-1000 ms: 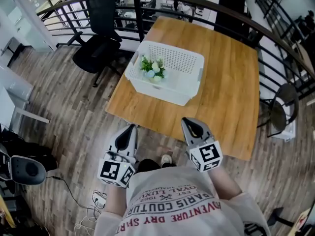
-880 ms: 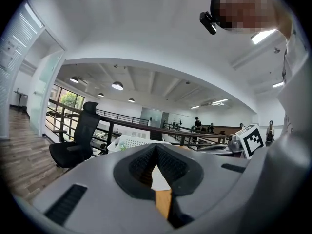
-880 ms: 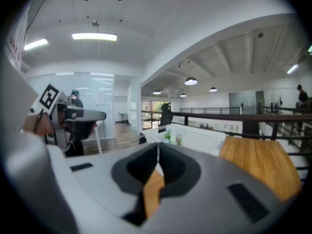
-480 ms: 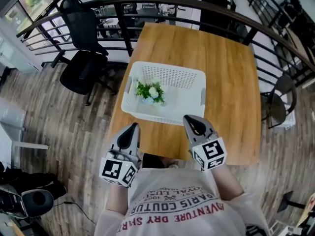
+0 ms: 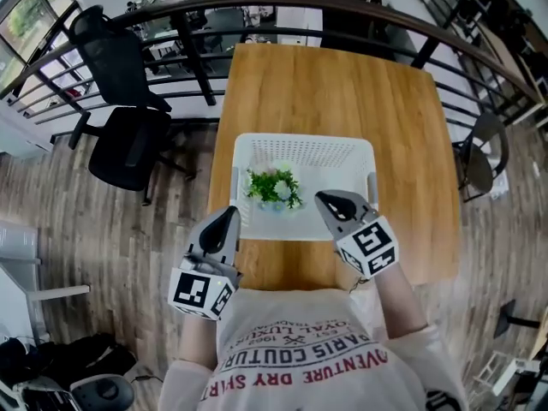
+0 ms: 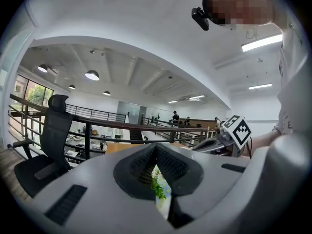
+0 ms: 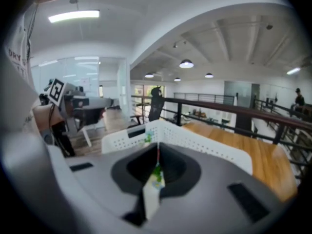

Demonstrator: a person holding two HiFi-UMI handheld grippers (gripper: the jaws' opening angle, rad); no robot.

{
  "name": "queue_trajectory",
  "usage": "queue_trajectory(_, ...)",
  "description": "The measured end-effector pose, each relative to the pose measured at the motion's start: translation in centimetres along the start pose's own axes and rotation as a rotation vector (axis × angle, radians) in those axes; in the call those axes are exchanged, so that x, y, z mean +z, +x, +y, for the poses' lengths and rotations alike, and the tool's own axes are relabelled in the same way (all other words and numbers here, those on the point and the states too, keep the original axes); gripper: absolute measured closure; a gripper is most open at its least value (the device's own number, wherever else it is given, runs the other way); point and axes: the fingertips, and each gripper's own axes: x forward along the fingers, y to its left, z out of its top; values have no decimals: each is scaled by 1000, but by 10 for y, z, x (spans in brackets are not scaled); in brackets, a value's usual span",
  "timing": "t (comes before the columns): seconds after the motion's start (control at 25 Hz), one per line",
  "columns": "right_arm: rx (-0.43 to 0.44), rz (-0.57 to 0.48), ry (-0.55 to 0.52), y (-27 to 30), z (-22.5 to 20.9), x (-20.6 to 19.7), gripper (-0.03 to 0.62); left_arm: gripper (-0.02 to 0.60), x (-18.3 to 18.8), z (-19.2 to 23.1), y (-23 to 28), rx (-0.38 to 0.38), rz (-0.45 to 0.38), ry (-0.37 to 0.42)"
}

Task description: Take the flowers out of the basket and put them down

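A small bunch of green and white flowers (image 5: pixel 275 187) lies in the left half of a white perforated basket (image 5: pixel 342 157) near the front edge of the wooden table (image 5: pixel 402 110). My left gripper (image 5: pixel 229 216) is shut and empty, just left of the basket's near left corner. My right gripper (image 5: pixel 326 200) is also shut and empty, its tip over the basket's near side, right of the flowers. In the left gripper view the flowers (image 6: pixel 159 187) show through the slit below the closed tips (image 6: pixel 156 147). The right gripper view shows the basket's wall (image 7: pixel 195 140) close ahead.
A black office chair (image 5: pixel 127 135) stands on the wood floor left of the table. A dark metal railing (image 5: pixel 257 7) curves around the table's far side. Another chair (image 5: pixel 479 157) stands to the right. The table top beyond and right of the basket is bare wood.
The person has stepped up to the table, so the basket now lies directly in front of both grippers. The right gripper's tip has come over the basket's near side. Both jaws stay shut.
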Motion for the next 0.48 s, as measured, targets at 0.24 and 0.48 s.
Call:
queue_trajectory(0.24, 289, 265, -44, 43, 17, -45, 406, 560, -13, 31, 17, -48, 39, -11)
queue_trajectory(0.48, 314, 370, -88, 71, 14, -59, 237, 560, -25, 52, 29, -64, 67, -41)
